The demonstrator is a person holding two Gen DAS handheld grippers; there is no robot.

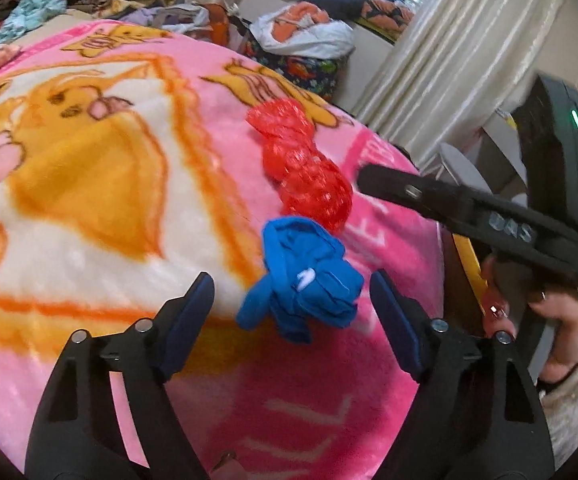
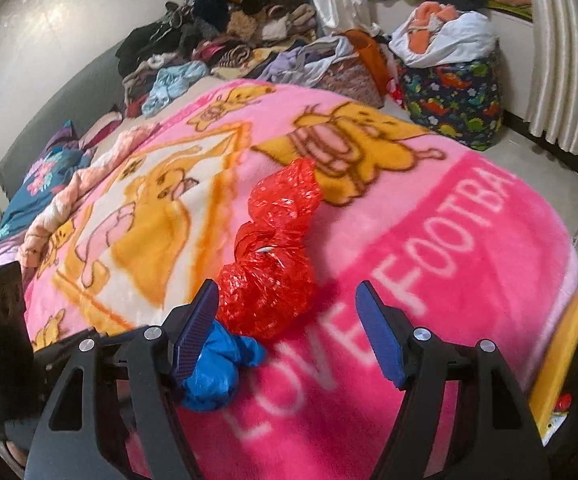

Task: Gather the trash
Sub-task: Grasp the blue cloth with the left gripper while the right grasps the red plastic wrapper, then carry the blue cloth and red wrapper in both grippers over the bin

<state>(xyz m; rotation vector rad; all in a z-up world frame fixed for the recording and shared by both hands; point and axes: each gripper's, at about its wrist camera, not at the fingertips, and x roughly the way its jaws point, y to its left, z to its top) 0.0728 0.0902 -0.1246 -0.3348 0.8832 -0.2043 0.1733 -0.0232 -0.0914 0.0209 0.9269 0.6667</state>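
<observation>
Left wrist view, left to right. The left gripper (image 1: 291,306) hangs over a pink cartoon-print blanket (image 1: 89,168) spread on a bed, jaws apart, with a crumpled blue wrapper (image 1: 309,280) lying between them; neither pad presses on it. Touching the blue piece on its far side is a crumpled red plastic bag (image 1: 301,164). At the right edge the right gripper (image 1: 365,178) enters from the side, its tip just beside the red bag, carried by a hand (image 1: 529,320) in a pale sleeve.

Right wrist view, left to right. The left tool shows only as a dark blurred body at the left border. The right gripper (image 2: 289,332) has its jaws apart around the near end of the red plastic bag (image 2: 273,256), gripping nothing; the blue wrapper (image 2: 217,364) lies partly under its left finger. A yellow rim (image 2: 561,360) at the right edge may be a bin, though this cannot be confirmed.

Step in hand, as judged: approach to pick-up, one piece of trash per gripper. The next move calls for each pair of jaws to sink onto its piece and close.

Surroundings: piled clothes (image 2: 217,32) at the head of the bed, a dinosaur-print bag (image 2: 453,100) and curtains (image 2: 561,60) beyond. Obstacles: the two pieces touch, so lifting one may drag the other, and the grippers work close together.
</observation>
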